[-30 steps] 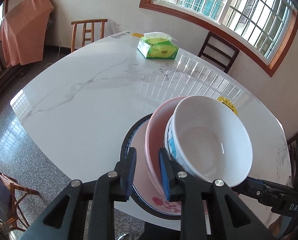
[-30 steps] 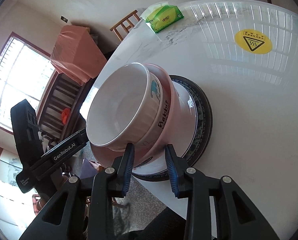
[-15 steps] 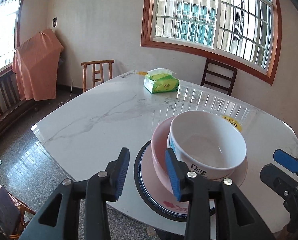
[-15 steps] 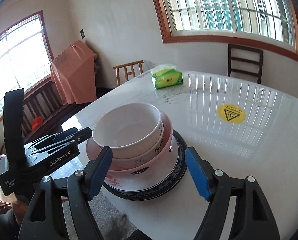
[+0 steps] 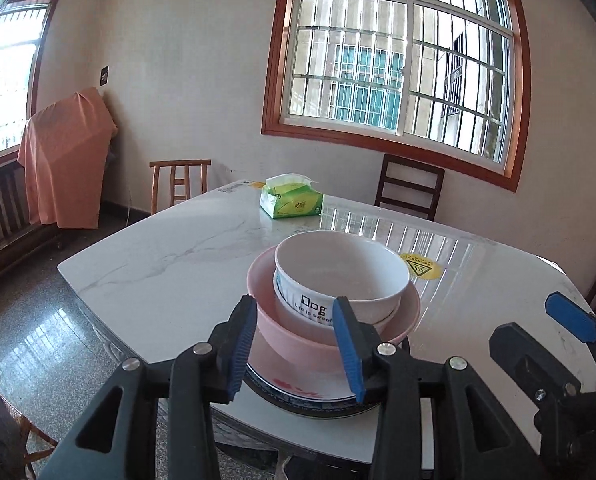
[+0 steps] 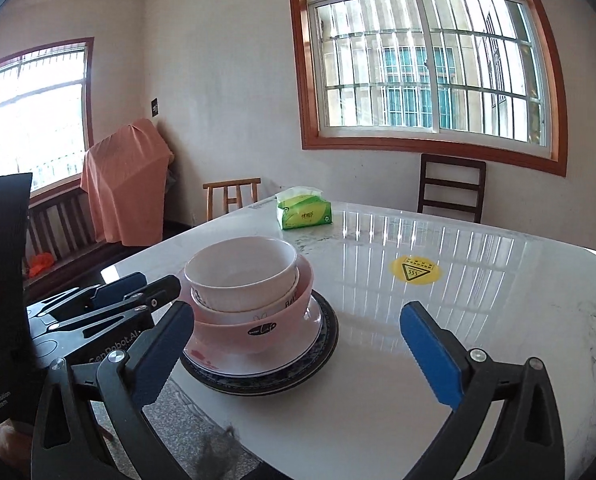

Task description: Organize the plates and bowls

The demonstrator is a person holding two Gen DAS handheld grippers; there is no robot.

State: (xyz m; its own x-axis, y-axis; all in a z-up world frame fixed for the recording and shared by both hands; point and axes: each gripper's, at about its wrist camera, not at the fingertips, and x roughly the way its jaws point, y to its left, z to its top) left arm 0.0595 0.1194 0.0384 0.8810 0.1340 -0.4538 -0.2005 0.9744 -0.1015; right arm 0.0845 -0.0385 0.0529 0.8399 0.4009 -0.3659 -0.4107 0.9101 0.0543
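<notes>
A stack stands near the front edge of the marble table [image 5: 170,272]. A white bowl [image 5: 342,268] sits in a second white bowl, then a pink bowl [image 5: 264,284], a white floral plate [image 6: 258,364] and a dark-rimmed plate [image 6: 326,344]. My left gripper [image 5: 294,308] is just in front of the stack, partly open, touching nothing. My right gripper [image 6: 298,316] faces the stack from the other side. Its jaws are opening wide with nothing between them. Each gripper shows in the other's view: the right gripper [image 5: 570,320] and the left gripper [image 6: 138,292].
A green tissue pack [image 5: 292,200] lies at the table's far side. A yellow warning sticker [image 5: 418,268] is stuck right of the stack. Wooden chairs [image 5: 410,188] stand behind the table. An orange cloth [image 5: 66,160] covers furniture at the left wall.
Both grippers have drawn back from the stack's rim and tipped up toward level. Both have opened, the right one much wider. The stack stays in place on the table.
</notes>
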